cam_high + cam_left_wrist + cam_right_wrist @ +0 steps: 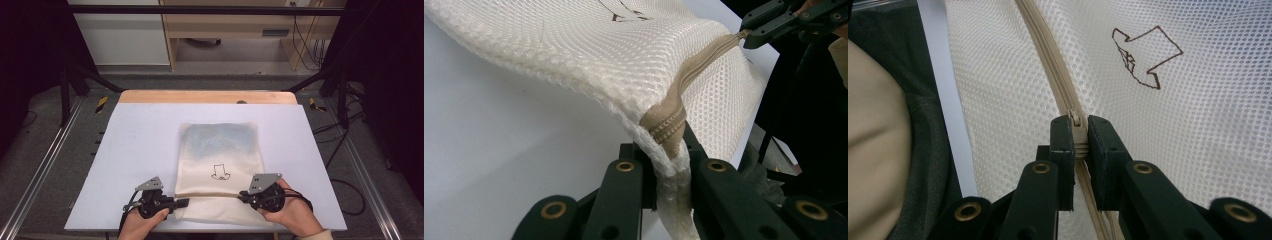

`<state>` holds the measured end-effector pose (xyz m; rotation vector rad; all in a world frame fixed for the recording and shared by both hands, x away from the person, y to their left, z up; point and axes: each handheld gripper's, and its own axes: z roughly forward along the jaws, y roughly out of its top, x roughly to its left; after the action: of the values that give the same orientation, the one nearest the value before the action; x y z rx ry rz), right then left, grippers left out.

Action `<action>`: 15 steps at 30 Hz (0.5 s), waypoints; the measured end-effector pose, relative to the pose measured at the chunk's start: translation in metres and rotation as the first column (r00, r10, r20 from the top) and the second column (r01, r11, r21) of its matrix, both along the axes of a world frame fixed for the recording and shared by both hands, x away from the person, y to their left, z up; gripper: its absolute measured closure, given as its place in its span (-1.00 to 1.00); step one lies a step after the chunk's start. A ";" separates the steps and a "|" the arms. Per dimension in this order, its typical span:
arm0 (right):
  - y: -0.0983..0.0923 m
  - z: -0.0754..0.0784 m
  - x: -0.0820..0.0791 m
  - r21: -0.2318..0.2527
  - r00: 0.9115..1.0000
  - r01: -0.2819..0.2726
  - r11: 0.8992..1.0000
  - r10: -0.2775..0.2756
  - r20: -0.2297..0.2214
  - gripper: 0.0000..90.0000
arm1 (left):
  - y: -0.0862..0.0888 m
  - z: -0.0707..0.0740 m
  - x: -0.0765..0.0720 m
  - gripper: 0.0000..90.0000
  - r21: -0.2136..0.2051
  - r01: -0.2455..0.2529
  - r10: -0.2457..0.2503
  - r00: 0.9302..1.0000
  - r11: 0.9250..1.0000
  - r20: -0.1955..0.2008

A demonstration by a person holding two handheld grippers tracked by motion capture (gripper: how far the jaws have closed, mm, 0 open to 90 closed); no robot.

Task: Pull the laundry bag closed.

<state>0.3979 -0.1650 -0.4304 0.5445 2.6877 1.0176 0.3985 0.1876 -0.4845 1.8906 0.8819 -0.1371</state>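
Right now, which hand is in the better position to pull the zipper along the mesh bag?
Right. The right gripper is shut on the zipper slider, while the left gripper clamps the mesh bag at the zipper's other end.

From my seat the desk (140,145) is wide open on the left of the mesh bag (220,155), and there is another bare strip on its right, narrower but passable. Beyond the bag's far edge I have free surface up to the wooden edge (205,96). The bag itself sits in the middle near the front edge and blocks the straight path between my left gripper (182,202) and right gripper (241,194), which are both clamped onto its zipper (696,65). Metal rails (45,165) flank the desk on both sides, and loose cables (345,185) lie off to the right.
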 end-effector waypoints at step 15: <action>-0.002 0.000 -0.001 0.007 1.000 0.005 1.000 -0.005 -0.003 0.82 | 0.000 0.000 0.000 0.86 -0.002 0.002 -0.002 1.000 1.000 0.000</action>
<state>0.3966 -0.1675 -0.4307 0.5544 2.6847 1.0266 0.3983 0.1872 -0.4844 1.8898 0.8793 -0.1395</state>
